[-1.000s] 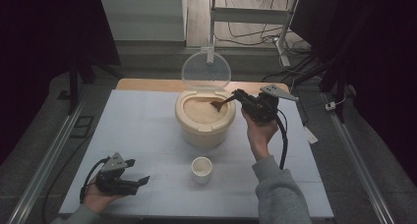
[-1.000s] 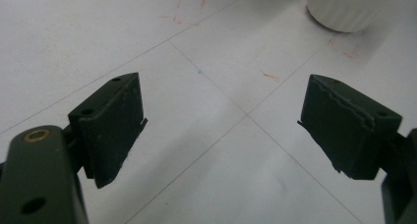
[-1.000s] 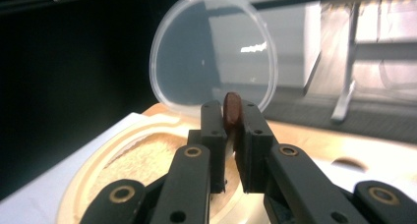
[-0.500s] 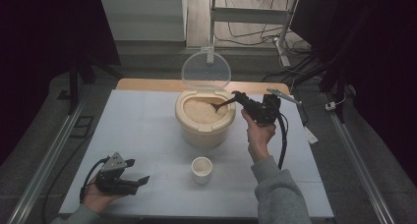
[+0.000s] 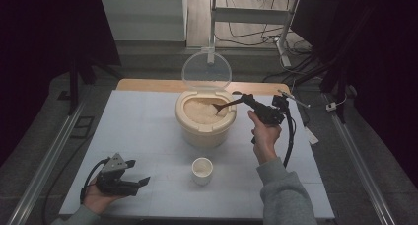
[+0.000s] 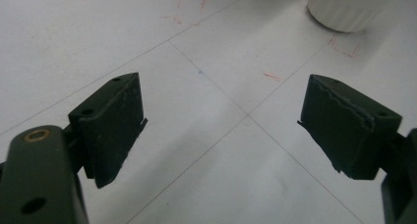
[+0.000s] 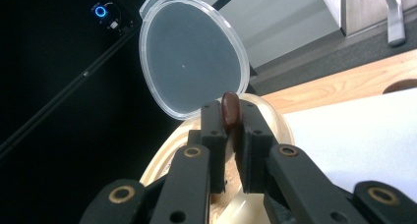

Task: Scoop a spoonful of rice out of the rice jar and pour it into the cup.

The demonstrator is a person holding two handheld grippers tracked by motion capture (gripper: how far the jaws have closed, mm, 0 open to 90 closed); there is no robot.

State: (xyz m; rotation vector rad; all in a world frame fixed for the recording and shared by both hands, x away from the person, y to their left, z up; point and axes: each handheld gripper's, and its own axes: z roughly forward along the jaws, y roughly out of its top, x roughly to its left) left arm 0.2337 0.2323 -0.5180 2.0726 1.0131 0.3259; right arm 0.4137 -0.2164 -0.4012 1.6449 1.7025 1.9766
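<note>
A cream rice container (image 5: 205, 124) stands mid-table with its clear lid (image 5: 206, 71) raised behind it. White rice fills it. My right gripper (image 5: 246, 99), to the container's right, is shut on the handle of a brown spoon (image 5: 224, 106) whose bowl lies in the rice. In the right gripper view the spoon handle (image 7: 229, 111) stands pinched between the jaws of the right gripper (image 7: 232, 130), with the lid (image 7: 192, 52) beyond. A small white cup (image 5: 202, 169) sits in front of the container. My left gripper (image 5: 138, 171) rests open at the near left, with nothing between the jaws of the left gripper (image 6: 221, 130).
The white table sheet (image 5: 148, 131) carries thin grid lines and red marks. A wooden strip (image 5: 148, 85) borders its far edge. Metal rails (image 5: 44, 166) run along both sides. The cup (image 6: 344, 8) stands ahead and right of my left gripper.
My right gripper has sunk a little with the spoon, bringing its bowl lower into the rice. The left gripper has stayed still.
</note>
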